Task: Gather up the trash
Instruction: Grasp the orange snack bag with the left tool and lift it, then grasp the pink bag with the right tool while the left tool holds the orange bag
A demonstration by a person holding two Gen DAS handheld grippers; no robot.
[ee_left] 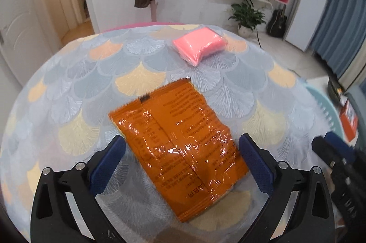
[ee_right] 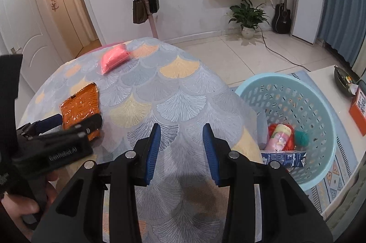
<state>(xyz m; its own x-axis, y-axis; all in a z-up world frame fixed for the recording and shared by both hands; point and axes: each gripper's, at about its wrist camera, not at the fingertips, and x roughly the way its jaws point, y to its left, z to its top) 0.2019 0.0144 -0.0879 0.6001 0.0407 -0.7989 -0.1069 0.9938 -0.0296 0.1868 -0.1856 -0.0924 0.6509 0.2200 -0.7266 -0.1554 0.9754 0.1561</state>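
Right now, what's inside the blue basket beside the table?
The blue basket holds a pink tube, something orange-red, a teal fluffy ball and a dark blue carton. The table edge covers the basket's near left part.

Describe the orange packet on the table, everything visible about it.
The orange packet is a flat, glossy, crinkled plastic wrapper with dark print and a centre back seam. It lies skewed on the scallop-patterned tablecloth, near the table's front edge. The left gripper straddles it with its jaws wide open, pads not pressing. A pink pack lies apart, farther back.
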